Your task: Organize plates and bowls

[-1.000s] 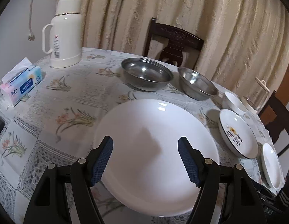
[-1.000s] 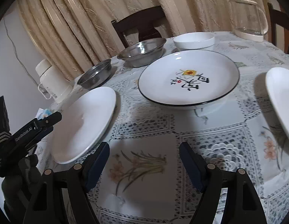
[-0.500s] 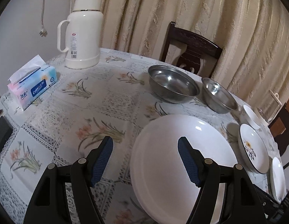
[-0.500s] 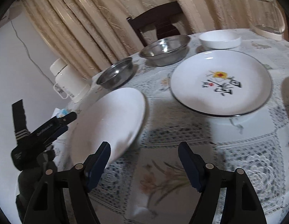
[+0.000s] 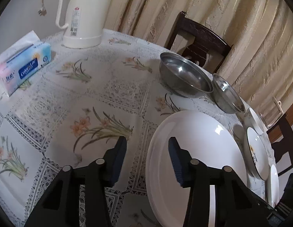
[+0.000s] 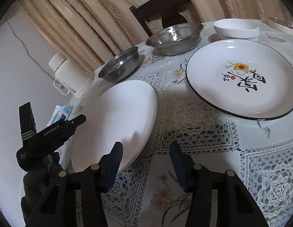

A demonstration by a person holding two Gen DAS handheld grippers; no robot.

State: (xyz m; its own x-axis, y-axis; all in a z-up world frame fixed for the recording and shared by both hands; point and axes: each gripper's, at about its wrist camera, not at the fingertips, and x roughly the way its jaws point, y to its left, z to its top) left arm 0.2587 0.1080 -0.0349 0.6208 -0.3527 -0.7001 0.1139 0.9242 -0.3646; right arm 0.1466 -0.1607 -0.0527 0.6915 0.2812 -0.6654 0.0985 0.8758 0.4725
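A large plain white plate [image 5: 199, 151] lies on the flowered tablecloth [image 5: 101, 98]. My left gripper [image 5: 147, 139] straddles its left rim: one pad is outside the rim and the other over the plate's inside. Its jaws are closing and do not press the plate. The same white plate [image 6: 116, 121] shows in the right wrist view. There my right gripper [image 6: 146, 144] straddles the near right rim, jaws also closing, pads clear of it. A gloved hand [image 6: 42, 172] holds the left gripper at the plate's far side, one finger [image 6: 78, 119] showing.
Two steel bowls [image 5: 184, 79] [image 5: 227, 96] sit behind the plate. A black-rimmed painted plate [image 6: 241, 79], a white bowl [image 6: 235, 28] and a small white plate [image 5: 273, 185] lie to the right. A thermos [image 5: 84, 15], tissue box [image 5: 23, 64] and dark chair [image 5: 199, 39] are near.
Both grippers' jaws have narrowed. The left gripper slid left from over the plate's middle to its left rim. The right gripper moved left until the plate's near rim came between its fingers.
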